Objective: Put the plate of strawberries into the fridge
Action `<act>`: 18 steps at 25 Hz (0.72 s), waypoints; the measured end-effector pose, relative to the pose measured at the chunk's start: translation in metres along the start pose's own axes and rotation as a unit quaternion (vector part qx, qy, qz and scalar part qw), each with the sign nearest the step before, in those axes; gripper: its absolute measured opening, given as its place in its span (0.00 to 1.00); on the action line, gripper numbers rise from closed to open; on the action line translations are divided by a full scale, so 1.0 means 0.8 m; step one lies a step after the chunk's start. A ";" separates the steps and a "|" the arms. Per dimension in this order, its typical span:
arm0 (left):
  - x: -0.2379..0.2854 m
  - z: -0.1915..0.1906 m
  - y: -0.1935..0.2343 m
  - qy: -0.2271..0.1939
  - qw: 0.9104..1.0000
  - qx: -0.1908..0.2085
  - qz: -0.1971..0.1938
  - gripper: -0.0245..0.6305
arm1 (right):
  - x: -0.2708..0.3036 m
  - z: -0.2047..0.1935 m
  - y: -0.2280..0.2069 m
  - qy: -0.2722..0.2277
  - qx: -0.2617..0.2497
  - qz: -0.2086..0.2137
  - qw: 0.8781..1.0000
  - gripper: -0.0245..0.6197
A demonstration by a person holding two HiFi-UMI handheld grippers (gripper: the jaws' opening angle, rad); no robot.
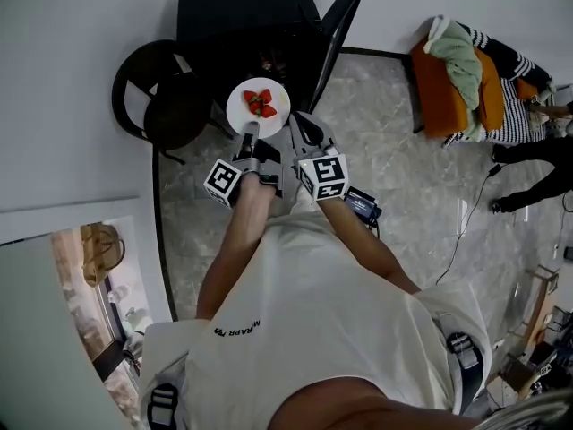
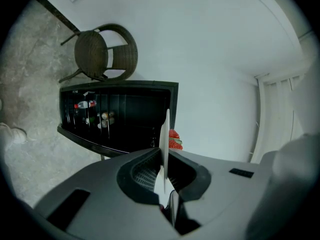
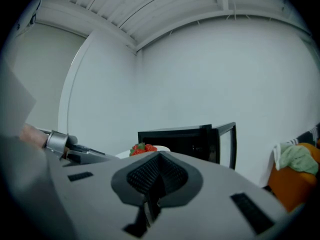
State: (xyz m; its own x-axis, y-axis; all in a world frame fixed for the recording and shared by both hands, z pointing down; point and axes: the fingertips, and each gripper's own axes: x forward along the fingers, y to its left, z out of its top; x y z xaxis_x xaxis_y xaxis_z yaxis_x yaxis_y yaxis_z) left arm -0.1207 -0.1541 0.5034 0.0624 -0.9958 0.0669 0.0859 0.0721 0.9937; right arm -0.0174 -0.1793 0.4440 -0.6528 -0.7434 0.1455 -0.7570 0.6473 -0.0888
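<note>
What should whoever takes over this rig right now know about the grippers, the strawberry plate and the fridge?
Left gripper: shut on the rim of the plate, held out in front of the fridge.
Right gripper: shut, empty, beside the plate.
Strawberries sit on the plate; the fridge door stands open.
Done: plate in hand, door open.
Left: carry the plate inside, set it on a shelf, release.

The round white plate [image 1: 239,110] sat level, its near rim pinched between the fingers [image 2: 142,174] of the left gripper [image 1: 250,134], with red strawberries [image 1: 260,104] heaped at its middle. The black fridge [image 1: 242,21] stood just beyond the fingertips, its door [image 1: 345,18] open.
</note>
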 end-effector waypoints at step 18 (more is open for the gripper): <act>0.070 -0.010 0.005 -0.048 0.999 0.004 -0.004 0.07 | 0.038 -0.004 -0.050 0.009 -0.046 0.046 0.998 0.06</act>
State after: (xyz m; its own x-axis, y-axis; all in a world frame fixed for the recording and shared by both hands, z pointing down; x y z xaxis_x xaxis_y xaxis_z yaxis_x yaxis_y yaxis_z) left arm -0.1092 -0.2094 0.5104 -0.0333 -0.9971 0.0678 0.0784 0.0650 0.9948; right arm -0.0066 -0.2272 0.4553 -0.7184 -0.6772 0.1591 -0.6874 0.7262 -0.0127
